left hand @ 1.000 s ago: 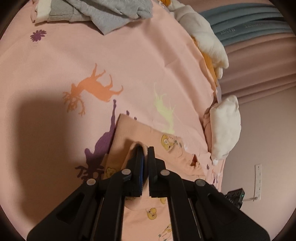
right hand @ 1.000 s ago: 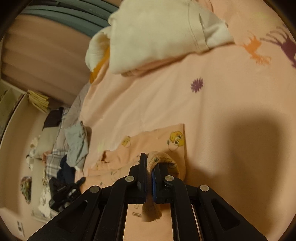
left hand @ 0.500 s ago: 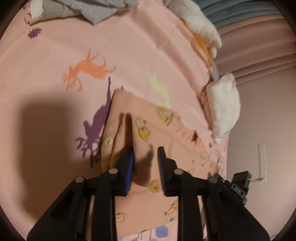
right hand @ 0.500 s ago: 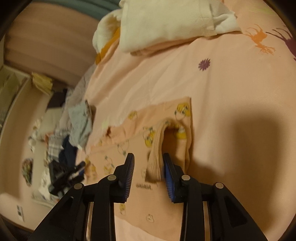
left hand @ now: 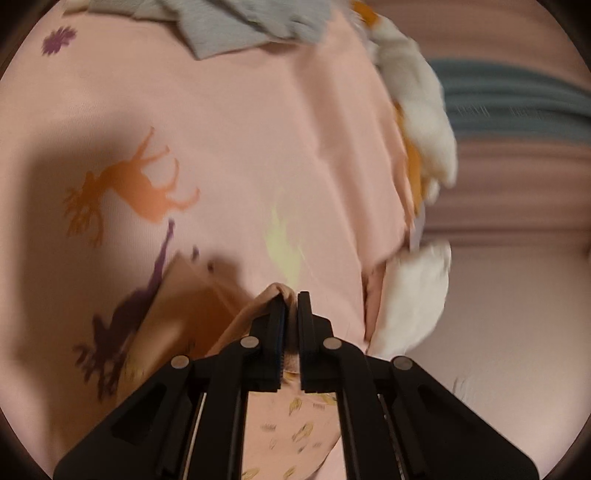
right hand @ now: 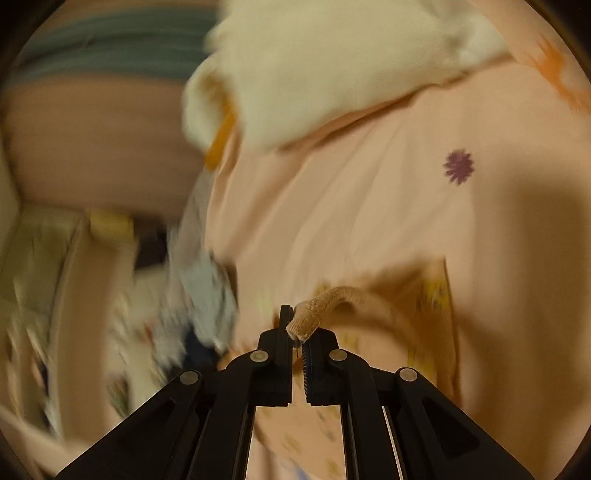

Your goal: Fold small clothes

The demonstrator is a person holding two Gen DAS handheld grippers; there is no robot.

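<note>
I have both tools pinching the small peach cartoon-print garment [left hand: 291, 417]: my left tool [left hand: 290, 317] grips one bunched edge, my right tool [right hand: 299, 328] the ribbed hem. It hangs partly raised over the pink animal-print bedsheet [left hand: 229, 140]. I judge the fold only begun; the grey clothes [left hand: 236, 26] look unfolded.

No readable text is showing in either view; motion blur is smearing the cartoon prints on the peach garment [left hand: 291, 424].
</note>
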